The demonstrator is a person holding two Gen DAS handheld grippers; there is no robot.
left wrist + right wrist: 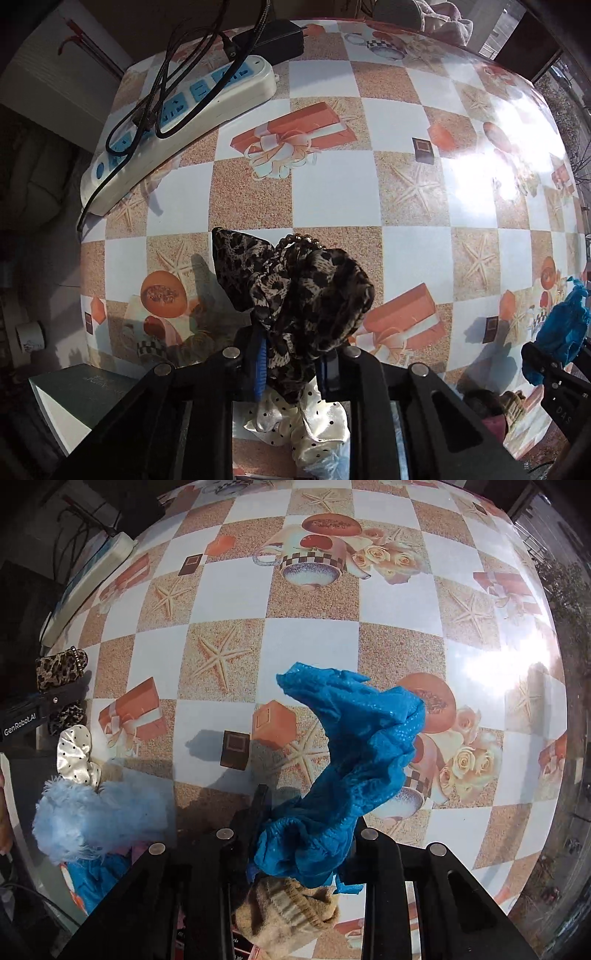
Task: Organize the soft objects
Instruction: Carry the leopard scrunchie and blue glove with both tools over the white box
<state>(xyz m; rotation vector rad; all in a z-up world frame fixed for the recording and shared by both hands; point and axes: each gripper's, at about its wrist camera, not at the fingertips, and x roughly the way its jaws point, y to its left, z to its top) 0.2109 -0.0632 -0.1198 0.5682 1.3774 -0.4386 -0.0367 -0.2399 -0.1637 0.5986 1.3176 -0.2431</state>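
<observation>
Leopard-print scrunchie sits pinched in the left tool, jaws closed on its lower folds, bulging toward twelve o'clock above the table. It looks light, limp and slightly slick, so a bite through the bunched middle should serve best. A cream polka-dot scrunchie lies beneath at six o'clock. Further right, the right tool is clamped on a crumpled blue sequinned cloth that flops toward twelve; a fluffy pale-blue piece lies at nine.
</observation>
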